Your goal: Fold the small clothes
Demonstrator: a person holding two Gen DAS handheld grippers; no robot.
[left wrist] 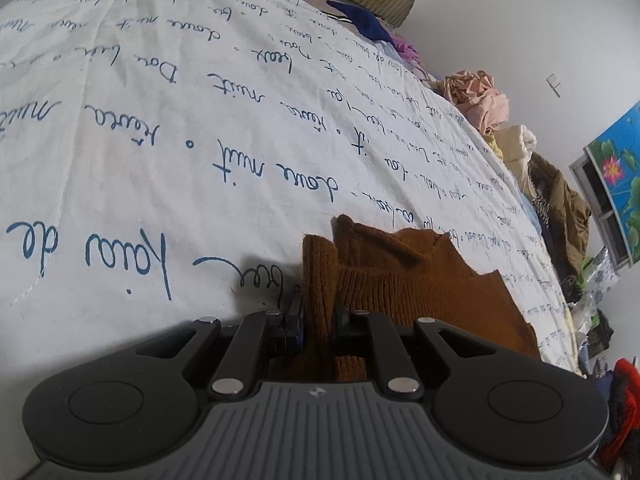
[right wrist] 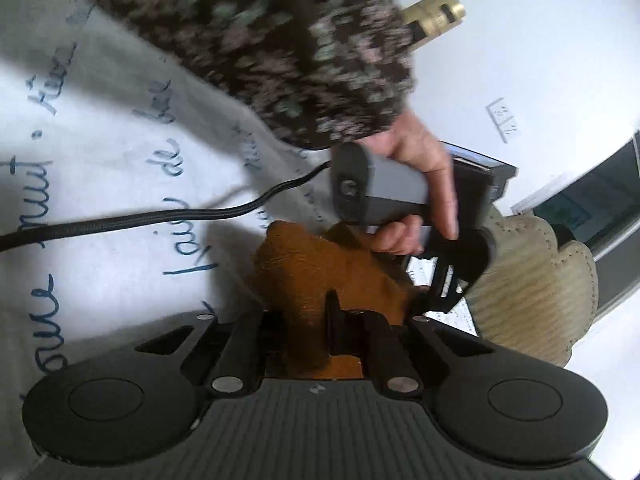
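R claw (right wrist: 308,320) clamped on brown knit (right wrist: 320,264); L hand (right wrist: 420,184) w/ other gripper just beyond.

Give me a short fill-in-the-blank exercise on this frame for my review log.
1. Both grippers are shut on the ____ knit garment.
2. The bed sheet is white with ____ handwriting.
3. In the right wrist view, the hand holding the left gripper wears a ____ patterned sleeve.

Missing words: brown; blue; floral
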